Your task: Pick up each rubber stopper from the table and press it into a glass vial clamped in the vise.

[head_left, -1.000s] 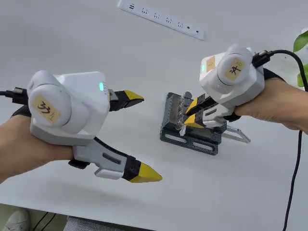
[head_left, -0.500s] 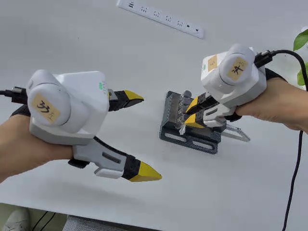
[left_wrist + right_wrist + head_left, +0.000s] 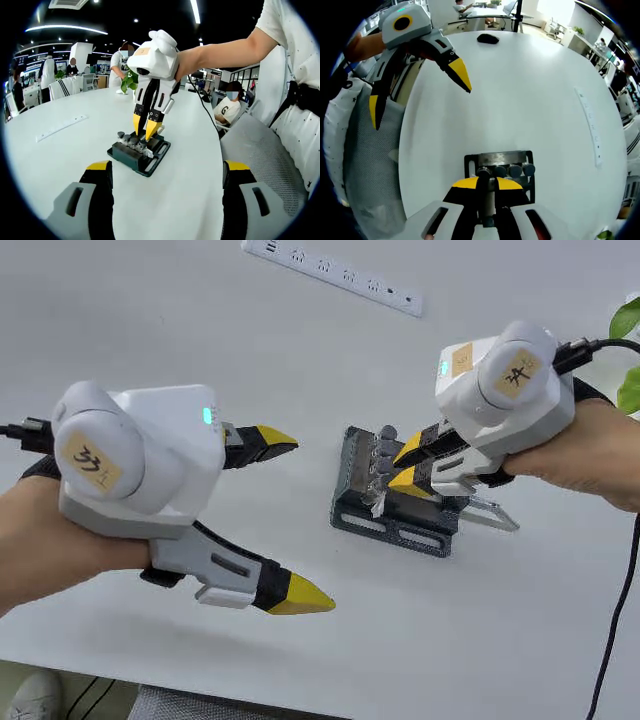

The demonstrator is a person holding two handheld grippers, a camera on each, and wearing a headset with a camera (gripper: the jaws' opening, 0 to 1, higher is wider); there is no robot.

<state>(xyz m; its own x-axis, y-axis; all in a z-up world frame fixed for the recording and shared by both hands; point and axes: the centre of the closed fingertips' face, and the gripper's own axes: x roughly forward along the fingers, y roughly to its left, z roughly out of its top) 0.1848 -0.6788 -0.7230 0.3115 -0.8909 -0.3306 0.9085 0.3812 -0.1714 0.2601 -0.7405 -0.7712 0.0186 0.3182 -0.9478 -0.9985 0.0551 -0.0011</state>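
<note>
Four vials (image 3: 379, 462) at right gripper (image 3: 402, 467) tips

A white power strip (image 3: 335, 280) is lying on the white tabletop (image 3: 200, 330); green plant leaves (image 3: 630, 318) are showing at its edge.

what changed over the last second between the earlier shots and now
The right gripper eased a little to the right and up in the head view, drawing back slightly from the vials in the vise, with its jaws as close together as before. The left gripper stayed open, off to the side. The vise and vials did not move.
</note>
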